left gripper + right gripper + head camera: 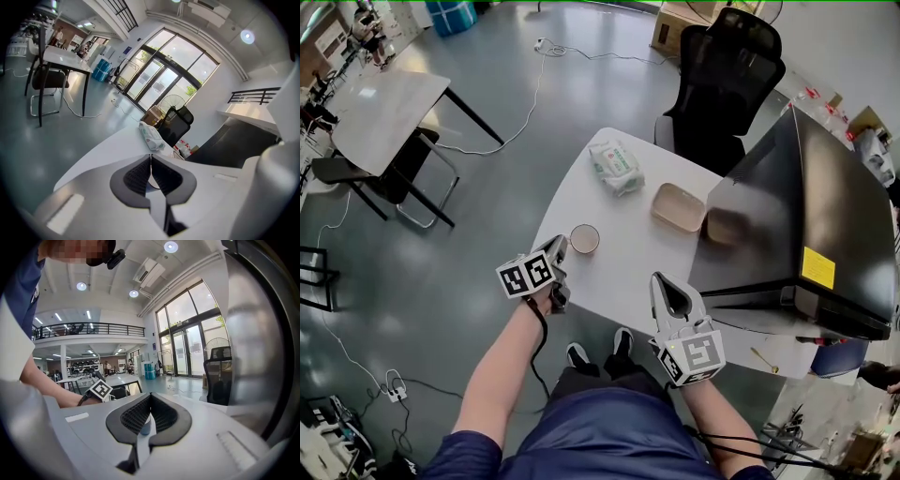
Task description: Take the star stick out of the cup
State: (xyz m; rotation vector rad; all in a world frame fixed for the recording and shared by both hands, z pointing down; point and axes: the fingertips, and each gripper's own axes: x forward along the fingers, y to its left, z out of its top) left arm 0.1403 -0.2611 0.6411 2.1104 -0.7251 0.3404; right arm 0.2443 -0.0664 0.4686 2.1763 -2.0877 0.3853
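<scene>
A paper cup point(584, 239) stands near the front left edge of the white table point(628, 272). Its brown inside shows and I see no stick in it. My left gripper point(560, 247) hovers just left of the cup at the table's edge, jaws shut and holding nothing. The right gripper point(662, 279) sits at the table's front edge, right of the cup, also shut and empty. In the right gripper view the cup point(145, 425) shows through the hollow behind the closed tips. A thin gold stick point(762, 359) lies at the table's front right; its shape is too small to tell.
A pack of wipes point(617, 168) and a beige tray point(678, 207) lie farther back on the table. A large black box point(806, 216) fills the table's right side. A black office chair point(724, 80) stands behind the table, and another table point(384, 108) is off to the left.
</scene>
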